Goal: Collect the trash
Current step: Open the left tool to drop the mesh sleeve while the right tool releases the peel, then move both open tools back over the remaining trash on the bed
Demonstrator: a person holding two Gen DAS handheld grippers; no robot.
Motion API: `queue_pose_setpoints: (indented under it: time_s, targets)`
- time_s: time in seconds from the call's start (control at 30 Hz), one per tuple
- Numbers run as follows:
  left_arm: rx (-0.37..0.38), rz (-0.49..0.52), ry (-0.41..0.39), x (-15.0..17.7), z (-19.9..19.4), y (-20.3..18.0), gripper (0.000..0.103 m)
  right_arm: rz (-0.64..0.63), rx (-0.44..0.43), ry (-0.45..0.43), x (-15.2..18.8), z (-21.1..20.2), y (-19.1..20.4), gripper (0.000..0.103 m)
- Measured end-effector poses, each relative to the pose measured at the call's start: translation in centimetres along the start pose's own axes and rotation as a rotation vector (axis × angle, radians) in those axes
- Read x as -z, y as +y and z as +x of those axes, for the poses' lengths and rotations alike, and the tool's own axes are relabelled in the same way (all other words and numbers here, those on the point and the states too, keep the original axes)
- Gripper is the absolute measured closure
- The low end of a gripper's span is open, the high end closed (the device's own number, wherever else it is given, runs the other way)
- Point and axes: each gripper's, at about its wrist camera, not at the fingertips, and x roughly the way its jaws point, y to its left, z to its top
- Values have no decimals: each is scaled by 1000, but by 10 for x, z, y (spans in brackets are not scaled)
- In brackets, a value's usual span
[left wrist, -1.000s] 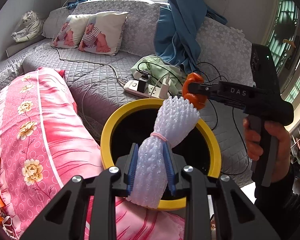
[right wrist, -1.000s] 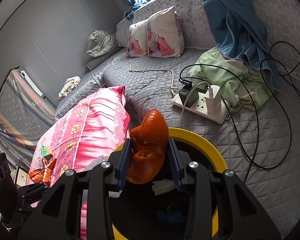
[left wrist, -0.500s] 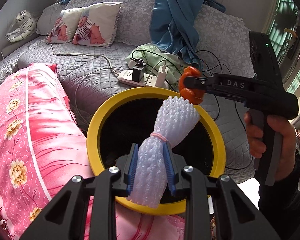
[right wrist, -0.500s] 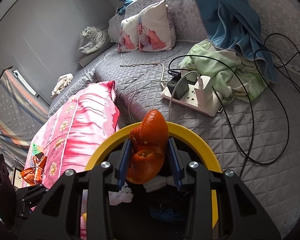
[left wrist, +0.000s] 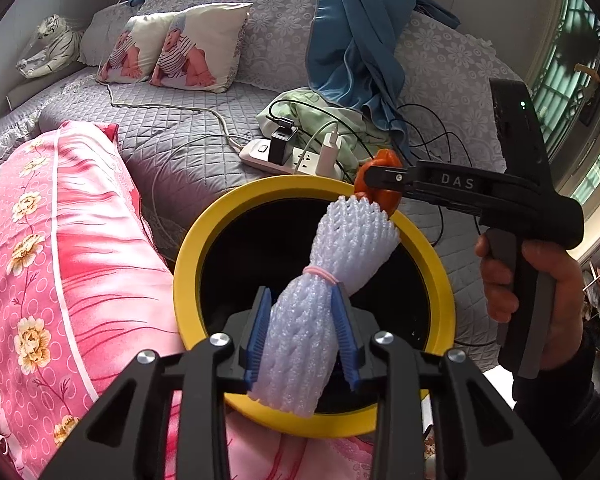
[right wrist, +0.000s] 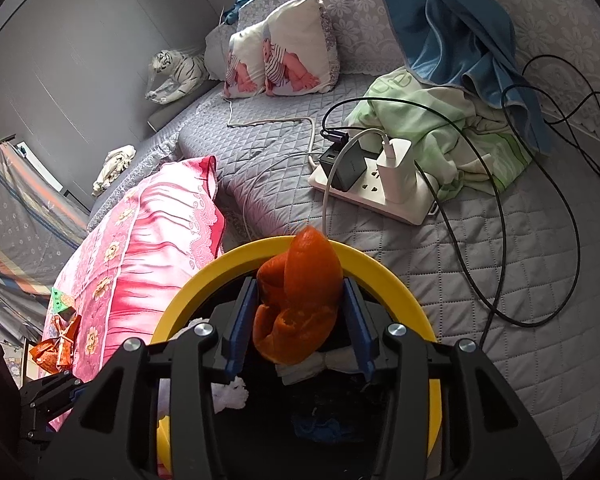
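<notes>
The yellow-rimmed bin [left wrist: 188, 264] sits below both my claws, pink quilt [left wrist: 60, 248] at its nine o'clock. My left claw [left wrist: 304, 336] pinches a white foam net [left wrist: 324, 292] over the opening. My right claw [right wrist: 298, 320] clamps orange peel [right wrist: 300, 300] above the twelve o'clock rim; the scraps inside look like tissue, though it's dim.

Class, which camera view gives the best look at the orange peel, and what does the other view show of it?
The right wrist view: the orange peel fills the centre, curled between the right gripper fingers above the yellow bin. The left wrist view shows only a small, partly hidden bit at the gripper tip.
</notes>
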Motion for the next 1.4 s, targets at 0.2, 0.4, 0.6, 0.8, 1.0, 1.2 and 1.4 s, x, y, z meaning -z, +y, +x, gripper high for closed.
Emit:
queue_pose_setpoints:
  time_s: [0.2, 0.4, 0.6, 0.8, 1.0, 1.2, 1.4]
  targets:
    - [-2, -22, -7, -1, -2, 4, 58, -5, 0, -23, -3, -7, 2, 57]
    - [-7, -31, -20, 0, -7, 7, 58, -15, -1, -29, -4, -11, 6, 57]
    - [-12, -43, -52, 0, -22, 13, 58, -35, -12, -29, -3, -15, 17, 57]
    - [-29, -64, -94, 2, -45, 23, 58, -76, -37, -32, -1, -20, 40, 57]
    - [-65, -91, -140, 8, -73, 40, 58, -125, -67, -28, 3, -22, 68, 57]
    - [-94, -121, -186, 15, -101, 58, 58, -178, -95, -22, 7, -23, 95, 57]
    - [-137, -133, -229, 23, -129, 70, 58, -225, -127, -20, 13, -27, 123, 57]
